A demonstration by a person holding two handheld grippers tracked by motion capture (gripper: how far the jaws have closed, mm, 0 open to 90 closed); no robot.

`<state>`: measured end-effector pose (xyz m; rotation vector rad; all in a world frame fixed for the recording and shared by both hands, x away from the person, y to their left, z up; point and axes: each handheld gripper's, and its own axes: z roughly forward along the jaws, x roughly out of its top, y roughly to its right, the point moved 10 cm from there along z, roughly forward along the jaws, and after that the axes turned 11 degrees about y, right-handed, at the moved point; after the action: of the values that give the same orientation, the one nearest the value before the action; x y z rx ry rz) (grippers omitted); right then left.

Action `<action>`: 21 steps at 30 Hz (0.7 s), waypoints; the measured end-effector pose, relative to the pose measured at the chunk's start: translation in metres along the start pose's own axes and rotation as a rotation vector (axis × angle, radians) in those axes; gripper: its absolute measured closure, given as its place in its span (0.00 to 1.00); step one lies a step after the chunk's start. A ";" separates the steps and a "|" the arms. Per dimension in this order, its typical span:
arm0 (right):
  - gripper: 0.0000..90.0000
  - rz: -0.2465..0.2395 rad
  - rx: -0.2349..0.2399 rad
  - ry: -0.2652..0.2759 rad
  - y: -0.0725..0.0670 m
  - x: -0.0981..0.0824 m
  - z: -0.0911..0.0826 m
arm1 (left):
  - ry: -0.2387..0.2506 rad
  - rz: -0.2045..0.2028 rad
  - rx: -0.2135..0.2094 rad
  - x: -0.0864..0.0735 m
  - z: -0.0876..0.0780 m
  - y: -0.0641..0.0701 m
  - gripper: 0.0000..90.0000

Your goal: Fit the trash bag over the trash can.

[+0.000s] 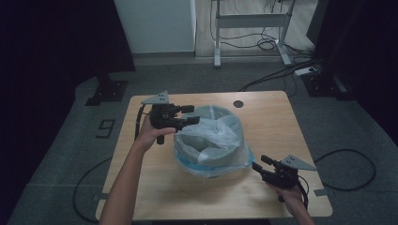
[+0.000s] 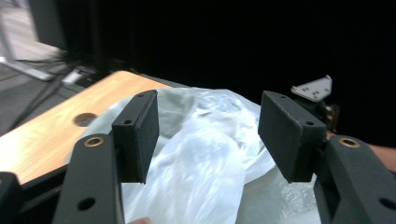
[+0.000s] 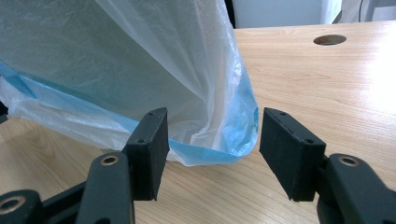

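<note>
A round grey bin [image 1: 213, 150] stands in the middle of the wooden table [image 1: 272, 122], lined with a thin whitish plastic bag [image 1: 211, 133] whose blue-edged hem [image 3: 219, 149] hangs down its outside. My left gripper [image 1: 191, 115] hovers open over the bin's left rim, and in the left gripper view the crumpled bag [image 2: 205, 154] lies between and below the jaws. My right gripper [image 1: 261, 163] is open near the table's front right, its jaws astride the hanging bag corner [image 3: 238, 130] without touching it.
A round cable hole [image 1: 238, 103] sits near the table's far edge. Beyond the table are a desk frame [image 1: 251, 28], floor cables [image 1: 281, 70] and dark curtains. Bare wood lies in front of and to the right of the bin.
</note>
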<state>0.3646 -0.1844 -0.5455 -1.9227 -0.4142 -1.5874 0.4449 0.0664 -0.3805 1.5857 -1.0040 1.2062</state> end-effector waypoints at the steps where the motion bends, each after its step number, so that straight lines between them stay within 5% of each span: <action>1: 0.46 -0.003 0.002 -0.002 -0.001 0.000 0.000 | -0.011 -0.001 -0.012 0.000 0.003 0.001 0.43; 11: 0.46 -0.010 0.009 -0.004 -0.003 0.000 0.000 | -0.319 0.036 0.048 -0.033 0.033 -0.008 0.56; 21: 0.46 -0.009 0.017 -0.003 -0.006 0.001 0.001 | -0.505 0.081 0.102 -0.050 0.043 -0.012 0.61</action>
<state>0.3618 -0.1794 -0.5433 -1.9137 -0.4368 -1.5819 0.4577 0.0335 -0.4376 2.0020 -1.3500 0.9361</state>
